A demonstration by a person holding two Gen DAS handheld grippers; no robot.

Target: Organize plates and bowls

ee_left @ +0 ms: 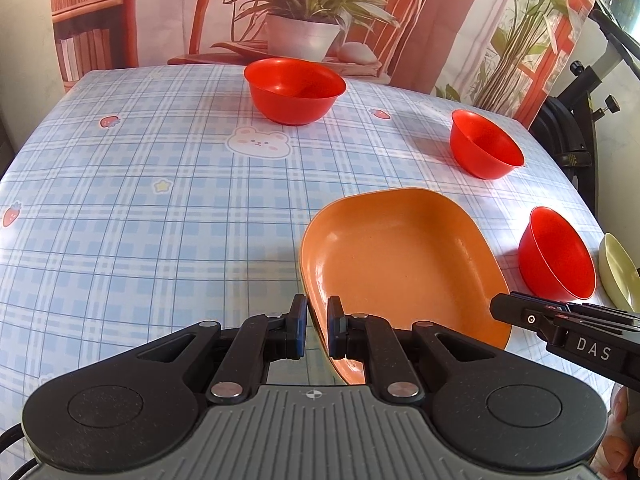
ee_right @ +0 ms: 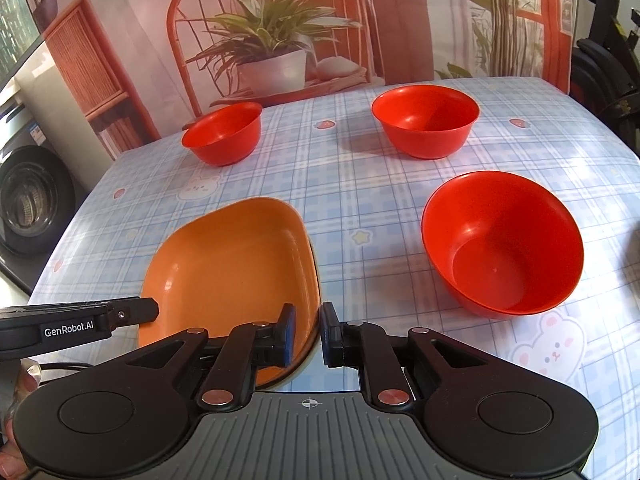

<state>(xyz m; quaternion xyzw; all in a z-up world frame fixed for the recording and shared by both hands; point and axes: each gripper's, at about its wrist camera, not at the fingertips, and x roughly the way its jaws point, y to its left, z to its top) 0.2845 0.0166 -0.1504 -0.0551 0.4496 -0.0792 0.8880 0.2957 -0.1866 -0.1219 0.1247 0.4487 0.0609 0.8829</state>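
Left claw (ee_left: 317, 326): you pinch the orange plate (ee_left: 400, 256) rim at its 7 o'clock.
Right claw (ee_right: 308, 334): the rim sits between your jaws at 5 o'clock; contact unclear.
Red bowls (ee_right: 502, 244): nearest lies at 1 o'clock of your right claw.

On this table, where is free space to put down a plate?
The broad checked tablecloth left of the orange rounded-square plate is bare, up to the far red plastic bowl. The plate's right side is crowded: two more red bowls.

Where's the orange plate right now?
The orange plate sits at the near edge of the checked table, nearest the closest red bowl; the left hand-held gripper and right hand-held gripper pinch its rim.
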